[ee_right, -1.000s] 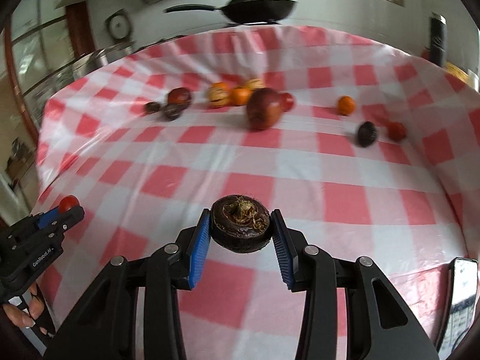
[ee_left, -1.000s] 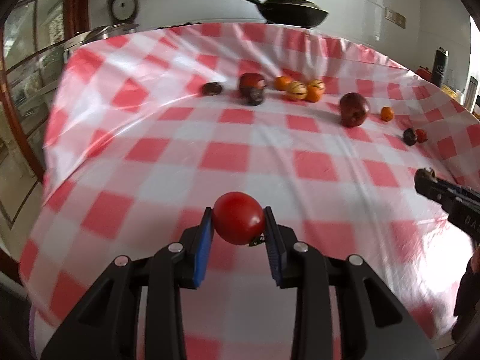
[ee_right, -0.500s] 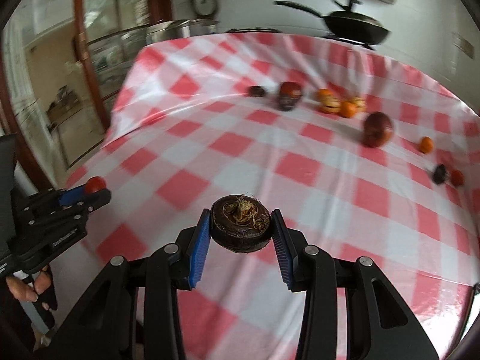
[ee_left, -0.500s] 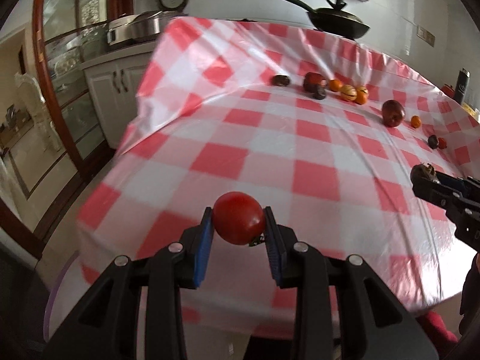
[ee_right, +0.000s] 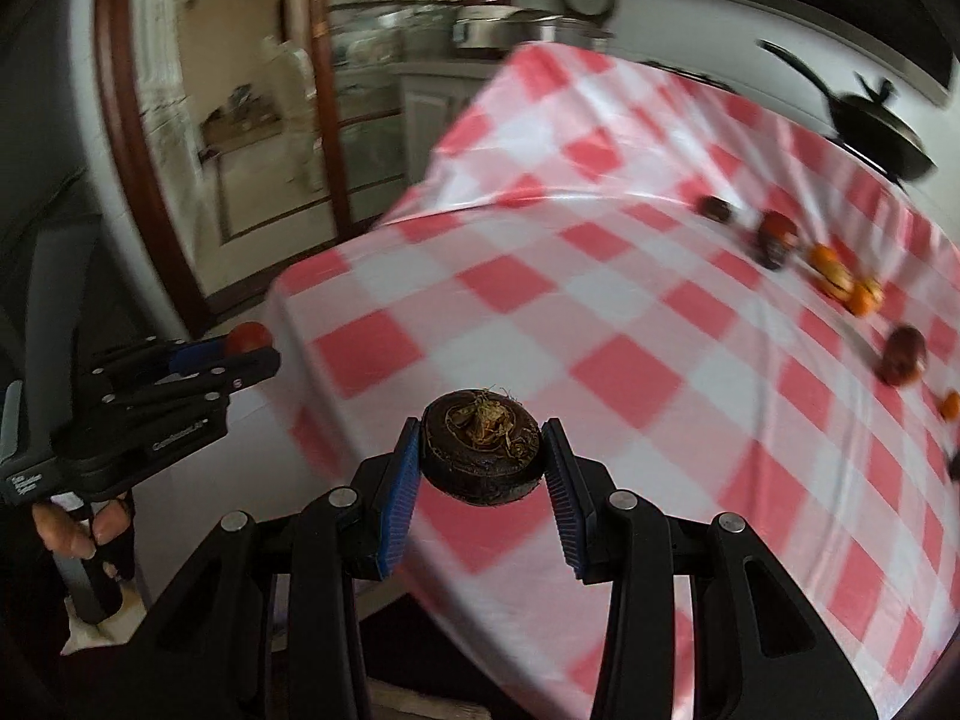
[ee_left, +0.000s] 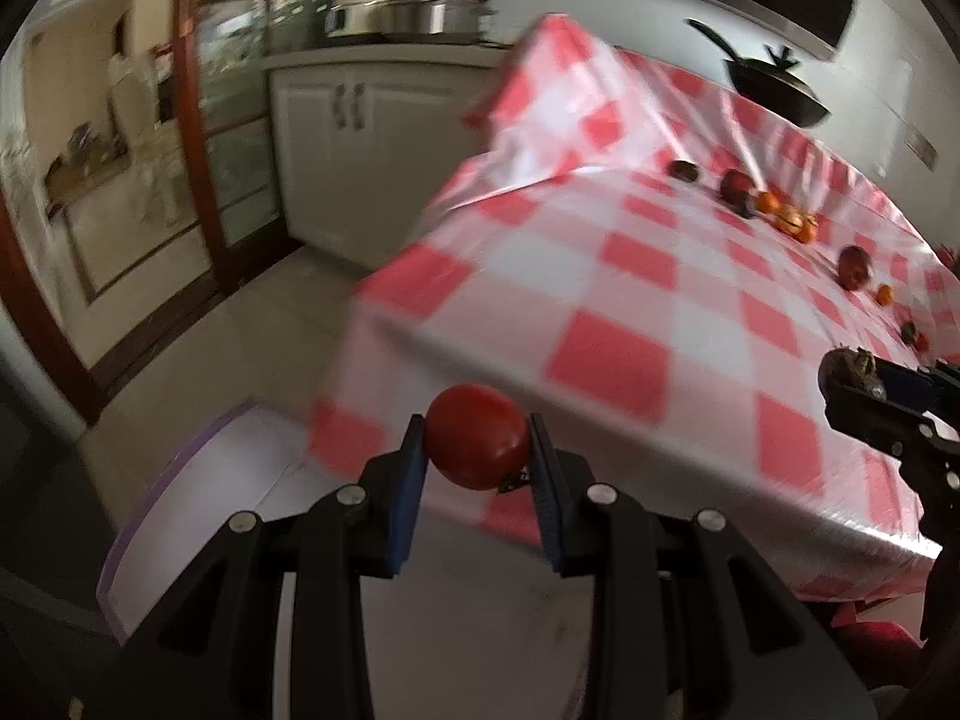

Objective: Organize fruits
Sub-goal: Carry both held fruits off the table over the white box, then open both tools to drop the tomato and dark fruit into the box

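My left gripper (ee_left: pixel 478 447) is shut on a round red tomato (ee_left: pixel 478 445) and hangs past the left edge of the table, above a white bin with a purple rim (ee_left: pixel 144 516). A dark brown round fruit with a dried stem (ee_right: pixel 482 455) sits clamped in my right gripper (ee_right: pixel 482 456), near the table's near-left corner. In the right wrist view the left gripper (ee_right: pixel 249 348) shows at the left with the tomato. The left wrist view catches the right gripper (ee_left: pixel 852 369) at its right edge. Several fruits (ee_left: pixel 786 219) lie in a row across the far side of the checked tablecloth (ee_left: pixel 600 276).
A black pan (ee_left: pixel 774 90) stands behind the table. White cabinets (ee_left: pixel 336 144), metal pots (ee_left: pixel 420 12) and a wood-framed glass door (ee_left: pixel 198 120) are to the left. Tiled floor (ee_left: pixel 252 324) lies beside the table. A person's hand (ee_right: pixel 78 531) grips the left handle.
Both grippers have swung left, off the middle of the table toward its left edge, each holding its fruit. The floor, cabinets and white bin have come into view.
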{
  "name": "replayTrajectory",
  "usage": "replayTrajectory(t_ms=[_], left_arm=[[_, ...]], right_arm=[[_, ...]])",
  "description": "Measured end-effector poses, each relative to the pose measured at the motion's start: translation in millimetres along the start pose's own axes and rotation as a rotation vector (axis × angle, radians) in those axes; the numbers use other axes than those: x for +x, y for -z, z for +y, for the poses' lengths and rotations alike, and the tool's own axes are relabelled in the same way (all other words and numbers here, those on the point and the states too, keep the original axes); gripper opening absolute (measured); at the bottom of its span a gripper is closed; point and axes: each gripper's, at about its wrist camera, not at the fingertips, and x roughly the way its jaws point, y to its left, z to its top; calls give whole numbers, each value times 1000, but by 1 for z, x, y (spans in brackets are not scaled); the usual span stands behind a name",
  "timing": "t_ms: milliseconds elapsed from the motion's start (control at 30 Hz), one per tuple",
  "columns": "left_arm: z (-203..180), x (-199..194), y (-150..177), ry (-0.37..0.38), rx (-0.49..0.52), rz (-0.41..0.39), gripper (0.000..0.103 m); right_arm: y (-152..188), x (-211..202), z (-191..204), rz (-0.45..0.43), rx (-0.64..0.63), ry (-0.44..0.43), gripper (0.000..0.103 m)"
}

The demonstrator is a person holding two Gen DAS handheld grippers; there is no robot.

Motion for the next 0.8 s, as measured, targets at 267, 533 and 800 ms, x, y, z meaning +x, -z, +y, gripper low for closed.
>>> replayTrajectory(t_ms=[267,533,800], left_arm=[[58,-3,39,-79,-107,41,33],[112,-4,78,-166,-213,93,33],[136,30,103,-229,-237,251,33]], right_arm=[[0,29,83,54,-186,-160,40],[16,70,148,168,-299,-340,40],[43,132,176,361,-370,-353,40]])
